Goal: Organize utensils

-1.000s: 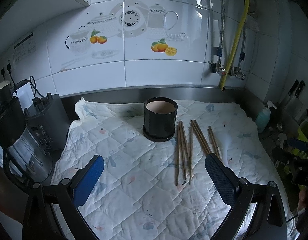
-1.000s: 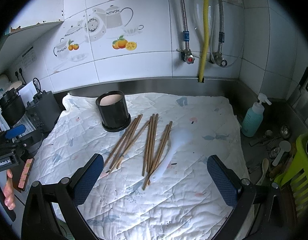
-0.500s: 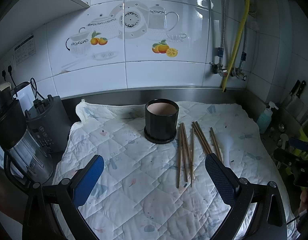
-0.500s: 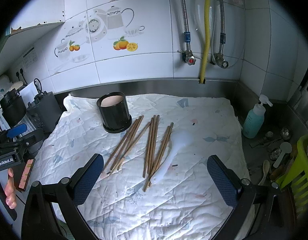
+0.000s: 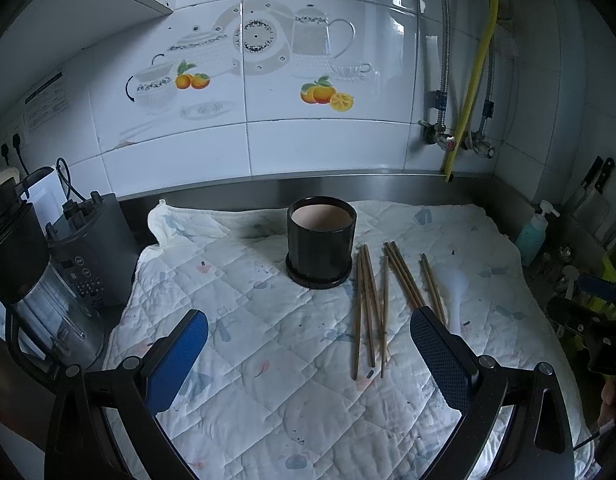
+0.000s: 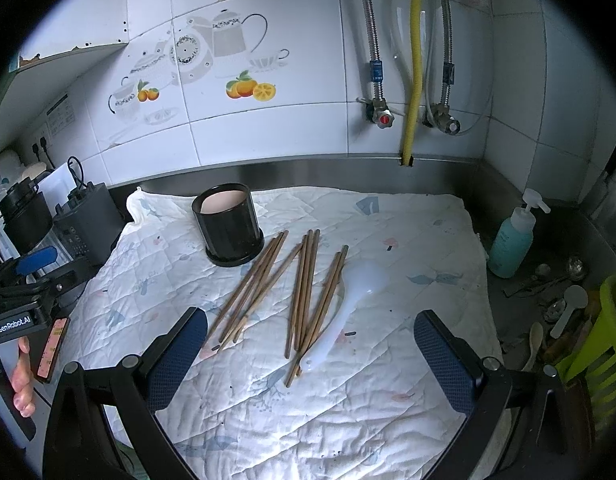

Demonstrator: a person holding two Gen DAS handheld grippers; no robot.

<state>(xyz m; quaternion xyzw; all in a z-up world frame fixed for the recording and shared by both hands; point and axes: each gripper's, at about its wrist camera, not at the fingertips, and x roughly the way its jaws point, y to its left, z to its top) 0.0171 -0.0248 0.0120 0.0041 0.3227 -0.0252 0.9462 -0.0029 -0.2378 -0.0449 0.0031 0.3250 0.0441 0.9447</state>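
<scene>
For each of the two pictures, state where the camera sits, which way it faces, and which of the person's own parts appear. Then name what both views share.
Left wrist: on the left gripper, facing the tiled wall over the black holder; open blue fingers show.
Right wrist: on the right gripper, facing the wall from further right; open fingers and a hand show.
Shared: holder, chopsticks, white spoon, quilted cloth.

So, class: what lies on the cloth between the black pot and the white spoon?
The wooden chopsticks, lying loose in groups between the pot and the spoon. The right wrist view shows it best.
</scene>
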